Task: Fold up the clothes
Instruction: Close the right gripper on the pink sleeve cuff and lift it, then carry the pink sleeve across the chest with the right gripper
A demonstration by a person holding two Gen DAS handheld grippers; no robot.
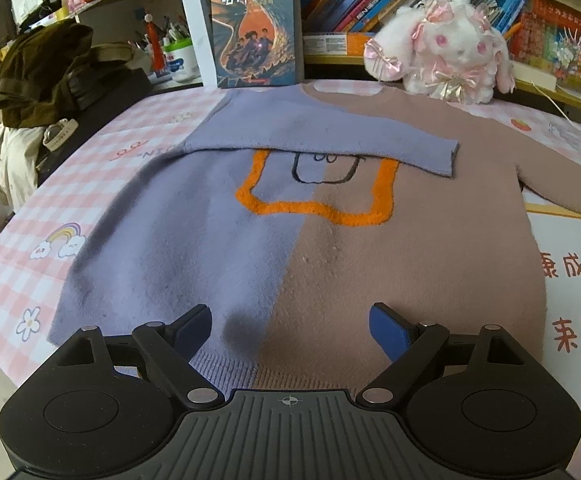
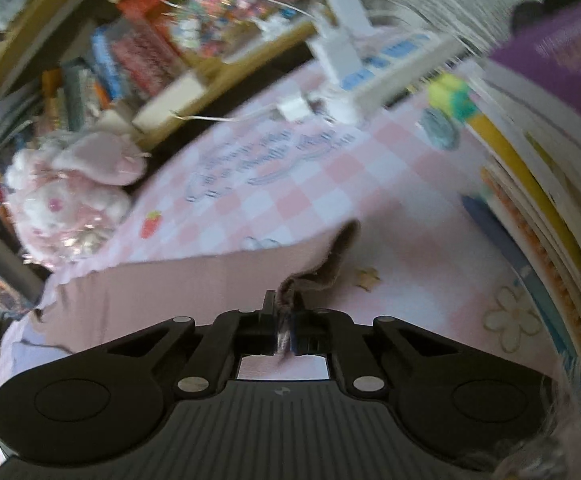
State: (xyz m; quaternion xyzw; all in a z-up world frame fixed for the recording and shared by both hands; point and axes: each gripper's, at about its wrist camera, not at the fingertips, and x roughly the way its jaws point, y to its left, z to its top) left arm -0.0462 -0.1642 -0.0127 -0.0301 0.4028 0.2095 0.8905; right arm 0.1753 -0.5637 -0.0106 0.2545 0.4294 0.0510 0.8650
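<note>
Fingers of the left gripper stand wide apart above the hem of the sweater, their blue pads clear of the knit and nothing between them. The right gripper has its jaws pinched together on the cuff of the pink-brown sleeve; a tuft of knit pokes out between the closed fingers and the cuff's end curls up just beyond the tips.

The sweater lies flat on the pink checked cloth, lilac on one half and pink-brown on the other, with an orange outline on the chest. Its lilac sleeve is folded across the chest and covers the top of that outline. A book stands upright past the collar, and a plush rabbit sits beside it against the shelf.

The right wrist view is smeared by motion, so the shelf items and the print on the cloth are unreadable there. The pink-brown sleeve runs out of the left wrist view at its edge, and the gripper bodies hide the nearest part of the hem.
</note>
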